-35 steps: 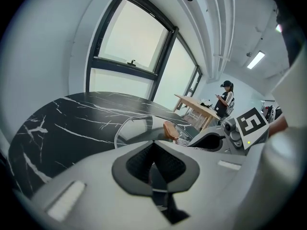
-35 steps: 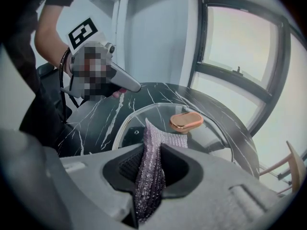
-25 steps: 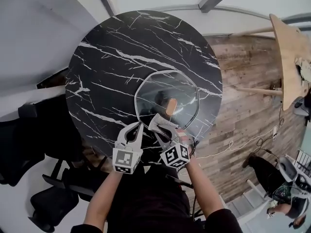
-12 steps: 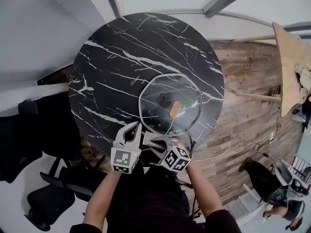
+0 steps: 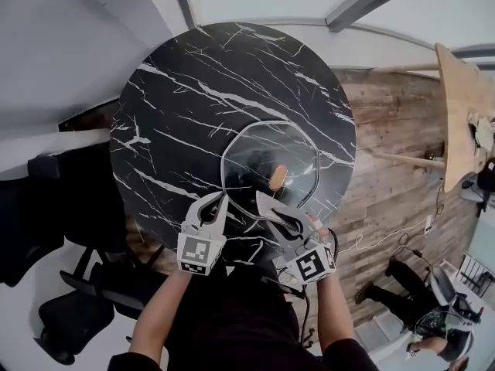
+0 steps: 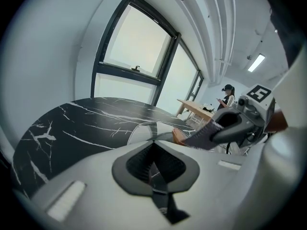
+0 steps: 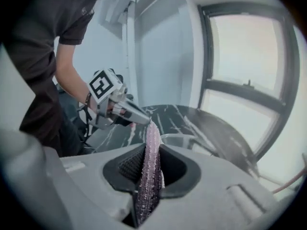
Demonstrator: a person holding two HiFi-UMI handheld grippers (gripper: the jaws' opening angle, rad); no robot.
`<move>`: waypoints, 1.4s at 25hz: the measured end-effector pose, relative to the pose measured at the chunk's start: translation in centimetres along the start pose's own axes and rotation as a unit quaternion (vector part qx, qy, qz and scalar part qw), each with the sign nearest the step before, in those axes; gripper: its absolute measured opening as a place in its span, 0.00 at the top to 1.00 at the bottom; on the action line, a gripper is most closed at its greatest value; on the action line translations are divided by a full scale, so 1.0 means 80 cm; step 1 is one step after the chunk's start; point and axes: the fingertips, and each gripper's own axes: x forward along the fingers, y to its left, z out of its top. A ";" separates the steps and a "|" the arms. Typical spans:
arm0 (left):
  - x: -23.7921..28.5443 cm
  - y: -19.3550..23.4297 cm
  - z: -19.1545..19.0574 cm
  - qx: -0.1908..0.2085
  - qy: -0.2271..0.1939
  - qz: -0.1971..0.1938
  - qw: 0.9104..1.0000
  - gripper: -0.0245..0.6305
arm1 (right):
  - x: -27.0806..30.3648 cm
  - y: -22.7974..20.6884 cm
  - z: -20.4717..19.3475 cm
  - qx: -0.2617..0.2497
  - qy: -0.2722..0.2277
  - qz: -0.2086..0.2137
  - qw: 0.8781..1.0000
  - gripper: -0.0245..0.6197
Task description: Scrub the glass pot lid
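on the marble table (image 5: pixel 193 83) lies the lid (image 5: pixel 251 157), chairs (image 5: pixel 35 226) nearby.

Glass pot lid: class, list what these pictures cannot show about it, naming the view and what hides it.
- Head view: the right tongs cover the near rim of the glass pot lid, so whether the scrubbing cloth touches glass is unseen.
- Left gripper view: the body of the left tongs hides the lid's near part.
- Right gripper view: the cloth blocks the centre; the lid is blurred.
- Dirt on the glass: too small anywhere.
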 end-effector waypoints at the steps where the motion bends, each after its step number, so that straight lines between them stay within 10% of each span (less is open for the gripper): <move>1: 0.001 0.000 0.001 0.000 0.000 0.000 1.000 0.96 | -0.004 -0.019 0.008 -0.014 -0.006 -0.032 0.999 0.85; 7: 0.005 -0.009 0.007 -0.002 -0.005 0.000 1.000 0.96 | 0.015 -0.092 0.003 -0.063 0.018 -0.158 0.985 0.85; 35: 0.010 -0.033 0.004 -0.006 -0.002 -0.014 1.000 0.96 | 0.036 -0.006 -0.053 -0.046 0.044 -0.022 0.998 0.84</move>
